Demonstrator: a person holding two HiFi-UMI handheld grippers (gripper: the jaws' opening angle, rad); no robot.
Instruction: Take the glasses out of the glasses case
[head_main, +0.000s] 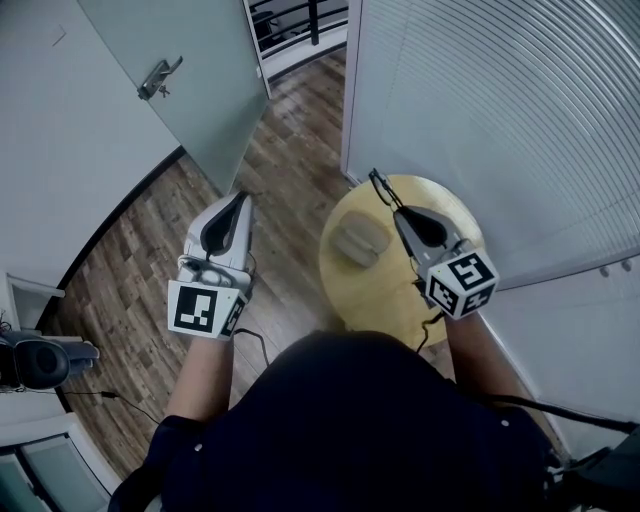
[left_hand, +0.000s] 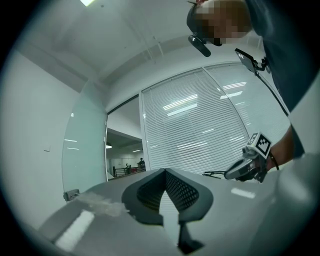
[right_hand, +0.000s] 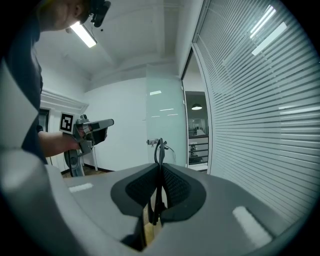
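While the right gripper (head_main: 397, 210) pinches the glasses (head_main: 378, 184) above the round table (head_main: 385, 292), the glasses case (head_main: 357, 240) lies near its left edge; left gripper (head_main: 243, 197) closed, empty.

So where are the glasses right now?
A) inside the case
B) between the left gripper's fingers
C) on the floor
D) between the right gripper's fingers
D: in the right gripper view the dark glasses sit clamped between the fingers of the right gripper. In the head view they are held clear of the case, which lies on the table.
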